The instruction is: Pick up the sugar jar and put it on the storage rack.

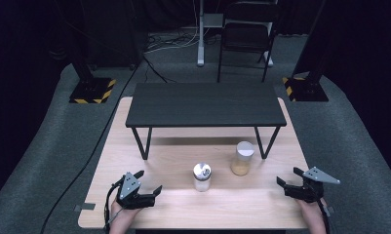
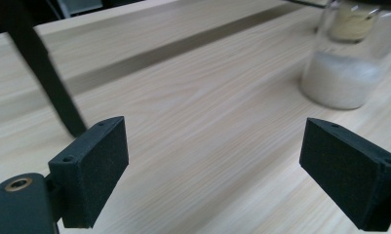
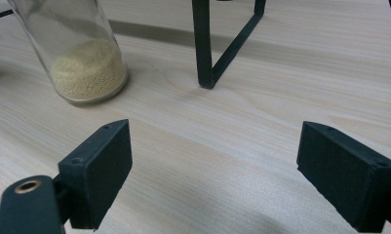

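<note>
Pale wood table (image 1: 183, 204), black shelf (image 1: 205, 105), yellow-black striped bases (image 1: 93, 91).

- A light wooden table (image 1: 134, 122) with pale grain stands on a grey carpeted floor (image 1: 47, 161); a small dark shelf with thin black metal legs (image 1: 205, 104) sits on its far half
- Behind the table, a black folding chair (image 1: 245, 36) stands beside a pale upright pole on a flat foot (image 1: 201, 34); loose cables lie on the floor near them
- Two dark stand bases edged with yellow-and-black hazard tape (image 1: 92, 90) (image 1: 305, 87) sit at the far left and far right
- A black cable (image 1: 98, 141) runs along the floor left of the table
- The surroundings beyond are dark; light falls mainly on the tabletop
</note>
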{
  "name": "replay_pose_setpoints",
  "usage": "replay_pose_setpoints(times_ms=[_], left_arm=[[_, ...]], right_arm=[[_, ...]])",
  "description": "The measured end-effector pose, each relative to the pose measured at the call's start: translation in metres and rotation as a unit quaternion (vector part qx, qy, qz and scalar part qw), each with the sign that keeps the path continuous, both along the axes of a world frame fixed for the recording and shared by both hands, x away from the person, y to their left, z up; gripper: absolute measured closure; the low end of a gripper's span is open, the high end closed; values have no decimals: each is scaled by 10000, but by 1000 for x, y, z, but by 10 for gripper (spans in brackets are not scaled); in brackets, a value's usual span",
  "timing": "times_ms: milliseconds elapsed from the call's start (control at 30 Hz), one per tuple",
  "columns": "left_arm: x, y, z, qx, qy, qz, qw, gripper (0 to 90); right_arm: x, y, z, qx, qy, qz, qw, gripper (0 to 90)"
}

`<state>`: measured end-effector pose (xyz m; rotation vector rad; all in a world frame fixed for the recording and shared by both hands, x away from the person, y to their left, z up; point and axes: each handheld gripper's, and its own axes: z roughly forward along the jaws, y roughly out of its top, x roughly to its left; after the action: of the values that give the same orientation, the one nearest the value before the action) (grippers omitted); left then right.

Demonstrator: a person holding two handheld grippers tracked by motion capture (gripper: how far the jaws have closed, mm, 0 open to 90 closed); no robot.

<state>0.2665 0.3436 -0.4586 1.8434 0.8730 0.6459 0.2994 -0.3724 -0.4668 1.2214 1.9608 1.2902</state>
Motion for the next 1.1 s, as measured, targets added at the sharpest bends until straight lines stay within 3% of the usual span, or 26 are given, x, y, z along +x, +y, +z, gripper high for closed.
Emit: replay_pose_setpoints(times_ms=[133,400,600,900,1100], left_arm=[[5,-9,7,96,-21,-260,9996,102],[17,-24,15,-76,-41,-653,9978,101],[23,-37,20,-74,-86,-802,9967,101],[42,-70,23,28,-43,-1124,9937,101],[46,-83,19,5,6,-1187,9929,102]], right_arm=[[-1,0,0,-2,-8,-19,10000,116],[0,0,0,6,25,-16,10000,127],[-1,-1,0,16,15,-26,10000,125],[-1,-1,0,10,18,-13,10000,125],[-1,0,1,-11,19,-9,10000,125]])
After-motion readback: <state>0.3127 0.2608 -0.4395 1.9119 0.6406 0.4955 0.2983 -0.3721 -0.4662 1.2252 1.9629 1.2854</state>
